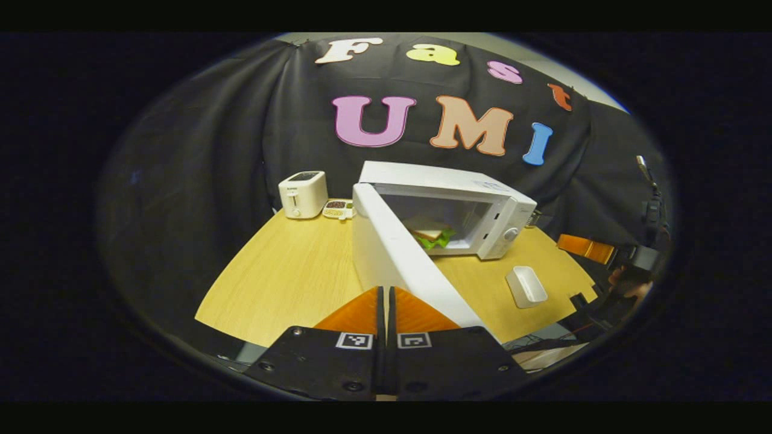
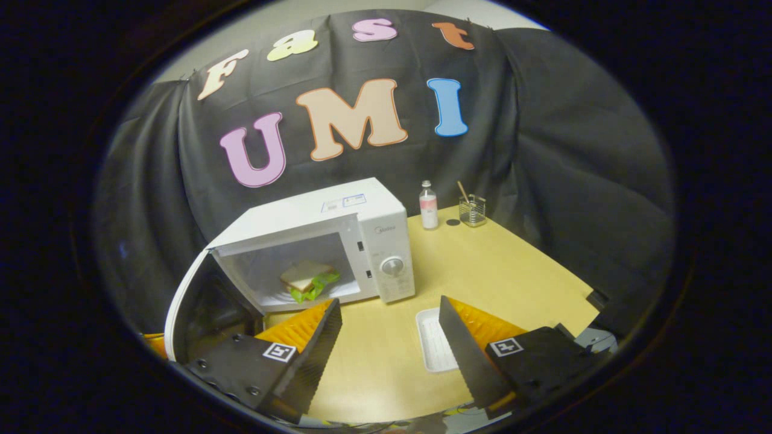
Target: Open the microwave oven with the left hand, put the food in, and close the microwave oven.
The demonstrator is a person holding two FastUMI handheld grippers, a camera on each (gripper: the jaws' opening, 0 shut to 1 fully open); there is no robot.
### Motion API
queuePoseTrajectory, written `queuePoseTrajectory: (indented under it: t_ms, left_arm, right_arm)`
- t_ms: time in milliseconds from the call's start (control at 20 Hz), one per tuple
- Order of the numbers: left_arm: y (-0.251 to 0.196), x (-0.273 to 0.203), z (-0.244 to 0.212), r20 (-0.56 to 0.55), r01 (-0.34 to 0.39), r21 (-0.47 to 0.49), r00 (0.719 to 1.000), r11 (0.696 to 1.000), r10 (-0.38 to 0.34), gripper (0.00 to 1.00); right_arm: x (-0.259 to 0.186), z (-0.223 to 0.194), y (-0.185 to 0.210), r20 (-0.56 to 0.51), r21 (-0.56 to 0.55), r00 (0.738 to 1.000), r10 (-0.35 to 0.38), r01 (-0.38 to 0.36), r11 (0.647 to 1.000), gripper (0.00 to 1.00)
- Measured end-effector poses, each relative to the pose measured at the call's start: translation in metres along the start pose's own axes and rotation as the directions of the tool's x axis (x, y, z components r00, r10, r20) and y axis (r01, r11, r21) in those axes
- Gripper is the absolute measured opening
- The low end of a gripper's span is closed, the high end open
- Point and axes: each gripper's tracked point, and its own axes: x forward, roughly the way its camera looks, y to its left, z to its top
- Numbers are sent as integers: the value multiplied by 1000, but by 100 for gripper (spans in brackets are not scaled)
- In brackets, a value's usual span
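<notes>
The left gripper [image 1: 386,299], fingers closed on nothing, sits just behind the open microwave door [image 1: 403,259]; the right gripper [image 2: 389,316] is spread wide over an empty white tray [image 2: 433,343]. Farther back, the sandwich [image 2: 306,278] lies inside the microwave [image 2: 338,241], with a toaster [image 1: 303,194], bottle [image 2: 428,206] and glass holder [image 2: 472,211] behind on the table [image 2: 512,265].

Left gripper [image 1: 386,301]: two black bodies with screws, each carrying a square black-and-white marker. Right gripper [image 2: 389,325]: the same black bodies, screws and markers; fingers [image 2: 322,337] with serrated inner edges, possibly ribbed faces.
</notes>
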Motion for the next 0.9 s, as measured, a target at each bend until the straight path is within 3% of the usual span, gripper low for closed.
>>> queuePoseTrajectory:
  t_ms: [300,350,400,550,600,900]
  left_arm:
    - [-53,20,2,20,-4,-35,1000,999,5,0]
    - [-60,22,3,23,-6,-38,1000,999,7,0]
    - [-67,26,5,27,-8,-39,1000,999,9,0]
    - [-83,40,11,39,-13,-23,999,1000,14,1]
    - [-90,45,13,43,-11,-17,999,1000,11,1]
    - [-128,74,32,76,21,29,997,999,-23,1]
  right_arm:
    - [16,19,-44,1,5,1000,31,-31,1000,92]
    - [18,22,-50,1,5,999,35,-35,999,100]
    - [21,24,-58,0,5,999,34,-34,999,92]
    - [29,20,-79,-6,10,1000,24,-24,1000,92]
    - [30,21,-86,-8,18,1000,23,-23,1000,100]
    - [44,30,-127,7,71,1000,-11,11,997,100]
